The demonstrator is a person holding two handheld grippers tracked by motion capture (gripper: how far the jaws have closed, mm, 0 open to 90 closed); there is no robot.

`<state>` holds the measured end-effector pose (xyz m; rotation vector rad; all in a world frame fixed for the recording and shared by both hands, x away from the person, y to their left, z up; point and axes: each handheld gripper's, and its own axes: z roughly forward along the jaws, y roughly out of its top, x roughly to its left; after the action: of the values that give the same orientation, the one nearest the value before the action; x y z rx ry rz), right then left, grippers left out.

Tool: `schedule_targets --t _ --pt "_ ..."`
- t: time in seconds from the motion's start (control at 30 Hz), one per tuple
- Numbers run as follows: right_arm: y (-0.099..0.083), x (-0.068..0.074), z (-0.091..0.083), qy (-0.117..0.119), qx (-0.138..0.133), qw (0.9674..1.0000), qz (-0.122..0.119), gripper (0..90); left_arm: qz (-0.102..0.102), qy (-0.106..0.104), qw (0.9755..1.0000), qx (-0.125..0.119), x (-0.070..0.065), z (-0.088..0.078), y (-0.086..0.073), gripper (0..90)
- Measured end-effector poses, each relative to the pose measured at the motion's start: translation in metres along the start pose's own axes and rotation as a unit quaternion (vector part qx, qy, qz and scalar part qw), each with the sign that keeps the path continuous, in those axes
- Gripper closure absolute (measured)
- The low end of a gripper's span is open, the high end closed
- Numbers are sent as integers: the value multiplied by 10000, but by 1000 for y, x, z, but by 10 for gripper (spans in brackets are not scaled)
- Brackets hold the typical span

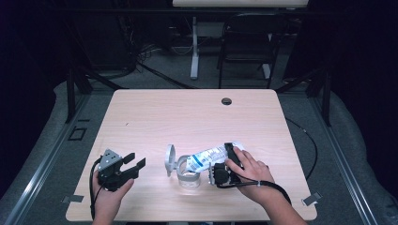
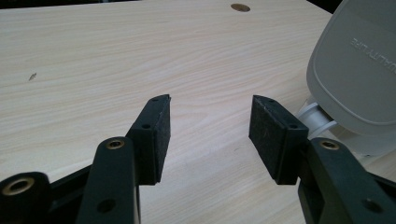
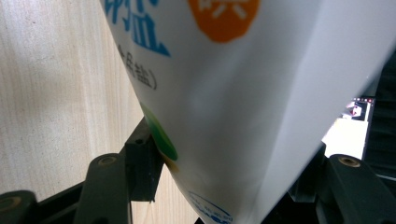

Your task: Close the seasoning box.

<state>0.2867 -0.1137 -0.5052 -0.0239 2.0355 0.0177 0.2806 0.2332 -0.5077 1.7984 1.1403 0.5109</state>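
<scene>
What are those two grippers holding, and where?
The right gripper clamps a white printed bag near its bottom end, tilted over a jar. The left gripper holds nothing.

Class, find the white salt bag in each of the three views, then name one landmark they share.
High view: white salt bag lies tilted, centre-right, in the right gripper.
Left gripper view: not there.
Right gripper view: bag spans the middle, between the jaws.
Shared landmark: the wooden table.

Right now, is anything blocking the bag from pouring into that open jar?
Nothing visible does. The right gripper is clamped on the white bag, which is tilted with its mouth at the rim of the clear jar. The jar's hinged lid stands swung open on the far side, clear of the opening.
</scene>
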Motion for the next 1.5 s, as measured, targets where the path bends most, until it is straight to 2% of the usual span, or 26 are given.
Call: schedule_targets --t 0.03,0.1,0.17,0.3,0.47,0.67,1.0,1.5 --pt "-1 1 2 46 -118 9999 109 409 -1 0 10000 -1 0 0 0 489" --pt "0 1 2 54 -90 9999 89 408 0 -1 10000 -1 0 0 0 488" --pt "1 -1 0 28 52 10000 -39 408 -2 -6 10000 0 0 0 0 487" --pt "1 -1 1 2 -29 10000 -33 409 -2 -10 10000 -2 0 0 0 487" --pt "2 -2 -1 -19 83 9999 -131 410 -18 -11 10000 -10 0 0 0 487" --pt "2 -3 -2 -33 22 9999 -156 411 1 -15 10000 -10 0 0 0 487" --pt "4 -3 -3 -99 72 9995 -280 412 -1 -21 10000 -10 0 0 0 487" --pt "4 -4 -3 -112 145 9994 -290 413 -3 -23 10000 -2 1 0 0 487"
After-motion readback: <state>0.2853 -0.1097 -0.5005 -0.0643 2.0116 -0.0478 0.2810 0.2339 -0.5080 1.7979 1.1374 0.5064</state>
